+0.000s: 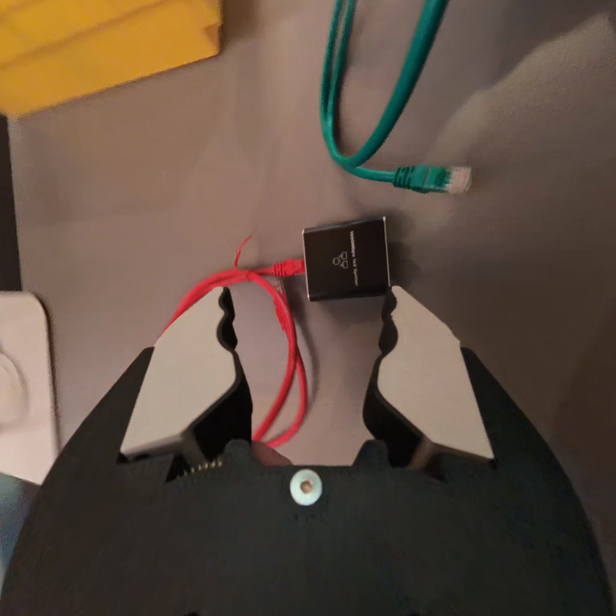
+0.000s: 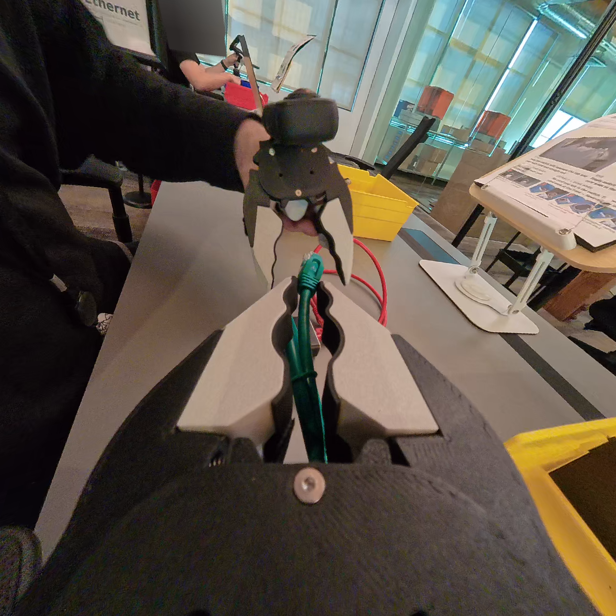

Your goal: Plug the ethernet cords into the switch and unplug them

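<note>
Your switch [image 1: 346,258] is a small black box with rounded metal edges, lying flat on the grey table [image 1: 150,200]. Its top carries a small white symbol and a line of fine print. It sits at twelve o'clock from your left gripper [image 1: 308,291], just past the fingertips and nearer the right-hand one. The red cord [image 1: 290,350] has one plug seated in the switch's nine o'clock side. Its thin loop runs back between your spread, empty fingers; a frayed tie binds it.

In the left wrist view the green cord [image 1: 376,110] lies at one o'clock, clear plug tip well apart from the switch.

Your right gripper [image 2: 308,285] is clenched on the green cord just behind its ribbed boot, plug pointing to twelve o'clock toward the left gripper. A glossy yellow bin [image 2: 376,200] stands beyond. At two o'clock a tilted board holds a printed sheet [image 2: 560,180].
</note>
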Demonstrator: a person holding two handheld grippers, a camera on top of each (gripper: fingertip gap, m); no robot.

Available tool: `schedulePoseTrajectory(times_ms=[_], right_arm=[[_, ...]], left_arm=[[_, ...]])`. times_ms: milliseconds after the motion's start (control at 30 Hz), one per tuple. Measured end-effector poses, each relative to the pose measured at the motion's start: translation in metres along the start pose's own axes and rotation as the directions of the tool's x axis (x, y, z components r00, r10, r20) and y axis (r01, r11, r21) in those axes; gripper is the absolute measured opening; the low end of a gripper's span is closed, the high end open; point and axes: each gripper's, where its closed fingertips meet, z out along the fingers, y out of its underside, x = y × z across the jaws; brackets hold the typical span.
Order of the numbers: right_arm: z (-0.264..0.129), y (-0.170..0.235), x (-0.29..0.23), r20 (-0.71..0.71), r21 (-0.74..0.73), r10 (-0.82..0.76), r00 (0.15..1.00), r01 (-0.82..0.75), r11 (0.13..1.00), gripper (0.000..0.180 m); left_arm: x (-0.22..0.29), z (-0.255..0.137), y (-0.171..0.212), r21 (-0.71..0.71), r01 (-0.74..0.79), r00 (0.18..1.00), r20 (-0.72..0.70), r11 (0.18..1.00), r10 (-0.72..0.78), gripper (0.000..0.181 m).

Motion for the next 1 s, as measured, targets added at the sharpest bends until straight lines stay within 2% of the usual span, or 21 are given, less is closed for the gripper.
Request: schedulePoseTrajectory(times_ms=[33, 67, 133, 300, 433, 500, 533, 700, 800, 833, 900, 1000], right_arm=[[-0.002, 0.000, 0.000, 0.001, 0.001, 0.002, 1.000, -0.002, 1.000, 0.009], [-0.004, 0.000, -0.001, 0.001, 0.001, 0.003, 1.000, -0.003, 1.000, 0.009], [-0.006, 0.001, -0.003, 0.004, 0.000, 0.003, 1.000, -0.003, 1.000, 0.009], [-0.011, 0.002, -0.004, 0.010, 0.012, 0.013, 1.000, -0.013, 1.000, 0.009], [-0.016, 0.002, -0.002, 0.010, 0.036, 0.029, 1.000, -0.029, 0.999, 0.009], [-0.018, 0.002, -0.002, 0.011, 0.038, 0.029, 1.000, -0.030, 0.999, 0.009], [-0.019, 0.002, -0.002, 0.010, 0.041, 0.030, 0.999, -0.031, 0.999, 0.009], [-0.021, 0.001, 0.000, 0.006, 0.058, 0.036, 0.999, -0.036, 0.998, 0.009], [-0.022, 0.000, 0.000, 0.008, 0.063, 0.033, 0.999, -0.033, 0.997, 0.009], [-0.022, 0.000, 0.000, 0.009, 0.063, 0.031, 0.999, -0.032, 0.997, 0.009], [-0.022, 0.000, 0.000, 0.011, 0.064, 0.029, 1.000, -0.029, 0.998, 0.008], [-0.021, 0.000, 0.000, 0.013, 0.063, 0.030, 0.999, -0.031, 0.998, 0.008]], left_arm=[[0.001, 0.006, -0.003, -0.044, -0.113, 0.993, -0.028, 0.993, 0.112, 0.088], [0.002, 0.011, -0.005, -0.078, -0.237, 0.971, -0.059, 0.968, 0.233, 0.097], [-0.002, 0.020, -0.006, -0.101, -0.386, 0.918, -0.138, 0.917, 0.371, 0.100], [0.009, 0.040, -0.001, -0.061, -0.608, 0.757, -0.343, 0.791, 0.556, 0.104], [0.033, 0.056, 0.013, -0.018, -0.694, 0.643, -0.466, 0.720, 0.608, 0.093], [0.043, 0.057, 0.006, 0.013, -0.681, 0.634, -0.491, 0.732, 0.598, 0.084], [0.046, 0.057, 0.007, 0.002, -0.663, 0.636, -0.525, 0.748, 0.565, 0.073], [0.033, 0.062, 0.001, -0.059, -0.516, 0.762, -0.486, 0.854, 0.427, 0.042], [0.023, 0.062, 0.007, -0.103, -0.359, 0.852, -0.443, 0.928, 0.281, 0.031], [0.020, 0.059, 0.012, -0.121, -0.337, 0.862, -0.438, 0.934, 0.254, 0.030], [0.016, 0.050, 0.015, -0.104, -0.340, 0.861, -0.433, 0.935, 0.265, 0.055], [0.005, 0.033, 0.024, -0.086, -0.468, 0.819, -0.416, 0.880, 0.395, 0.079]])
